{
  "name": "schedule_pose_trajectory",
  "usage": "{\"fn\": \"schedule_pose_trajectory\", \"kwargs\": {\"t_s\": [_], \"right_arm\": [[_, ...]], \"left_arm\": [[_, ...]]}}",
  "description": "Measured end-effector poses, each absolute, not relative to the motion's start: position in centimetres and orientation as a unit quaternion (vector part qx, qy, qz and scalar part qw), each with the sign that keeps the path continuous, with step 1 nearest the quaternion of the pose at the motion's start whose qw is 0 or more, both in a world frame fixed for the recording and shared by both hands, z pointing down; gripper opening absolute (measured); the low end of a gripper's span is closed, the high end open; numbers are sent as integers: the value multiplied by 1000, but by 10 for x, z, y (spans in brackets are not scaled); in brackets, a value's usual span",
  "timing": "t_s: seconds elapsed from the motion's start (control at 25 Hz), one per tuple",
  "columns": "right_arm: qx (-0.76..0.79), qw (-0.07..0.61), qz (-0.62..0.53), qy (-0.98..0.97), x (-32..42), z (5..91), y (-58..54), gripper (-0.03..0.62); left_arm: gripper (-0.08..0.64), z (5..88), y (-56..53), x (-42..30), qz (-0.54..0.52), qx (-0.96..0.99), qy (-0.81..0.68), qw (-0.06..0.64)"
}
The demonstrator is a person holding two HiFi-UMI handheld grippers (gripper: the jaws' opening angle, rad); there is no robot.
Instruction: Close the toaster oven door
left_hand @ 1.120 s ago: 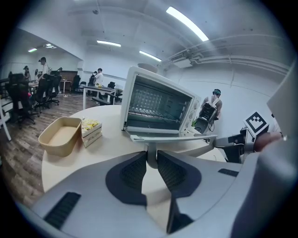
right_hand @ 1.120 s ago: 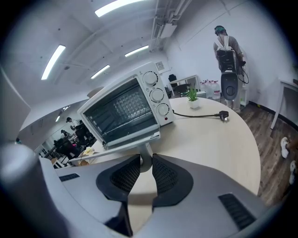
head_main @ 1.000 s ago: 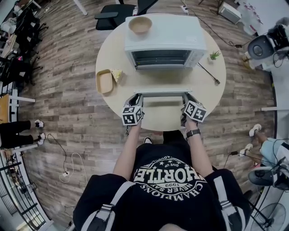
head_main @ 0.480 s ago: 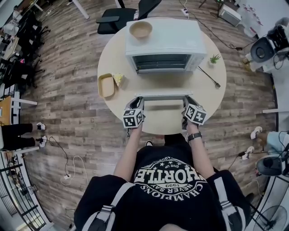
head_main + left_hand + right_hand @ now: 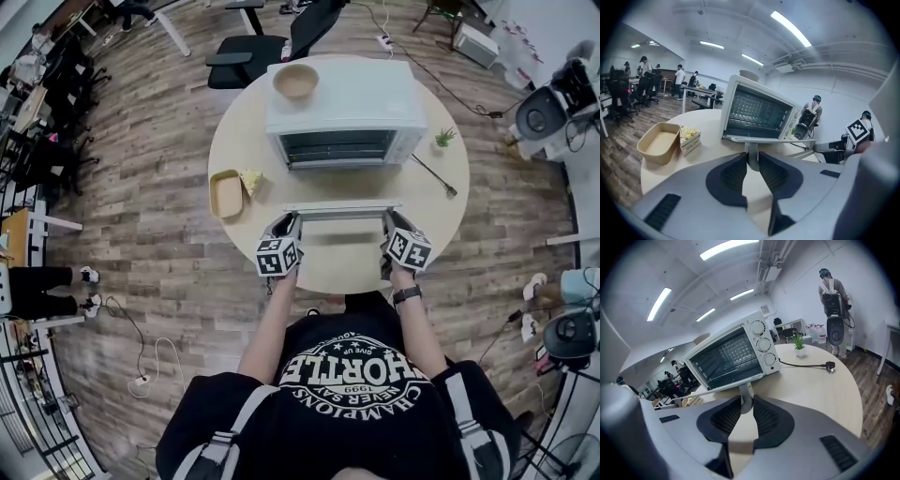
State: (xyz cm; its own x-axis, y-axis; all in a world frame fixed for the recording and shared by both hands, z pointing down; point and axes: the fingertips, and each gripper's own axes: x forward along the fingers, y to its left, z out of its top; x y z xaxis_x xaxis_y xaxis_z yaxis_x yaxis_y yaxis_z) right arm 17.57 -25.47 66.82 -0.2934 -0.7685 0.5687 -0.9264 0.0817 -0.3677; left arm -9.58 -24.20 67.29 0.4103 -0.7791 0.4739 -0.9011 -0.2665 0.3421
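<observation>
Illumination is bright and even, from ceiling strip lights [image 5: 790, 29] that burn out to white glare in both gripper views. The head view is sharp, with only a soft, faint shadow on the near counter [image 5: 422, 220]. All views are fisheye-bent at the edges; the gripper views are dark-vignetted, with the nearest foreground soft.

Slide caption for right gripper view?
Right hand-held gripper clamps the handle post on the open door of a white toaster oven atop a round beige table.
</observation>
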Motion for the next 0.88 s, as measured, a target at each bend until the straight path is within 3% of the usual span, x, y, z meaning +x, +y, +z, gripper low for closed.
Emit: {"fn": "schedule_pose_trajectory", "kwargs": {"t_s": [0.88], "right_arm": [[588,79,325,-737,172,635,-271,103]], "left_arm": [[100,642,-258,-98,74,810,-531,238]]}}
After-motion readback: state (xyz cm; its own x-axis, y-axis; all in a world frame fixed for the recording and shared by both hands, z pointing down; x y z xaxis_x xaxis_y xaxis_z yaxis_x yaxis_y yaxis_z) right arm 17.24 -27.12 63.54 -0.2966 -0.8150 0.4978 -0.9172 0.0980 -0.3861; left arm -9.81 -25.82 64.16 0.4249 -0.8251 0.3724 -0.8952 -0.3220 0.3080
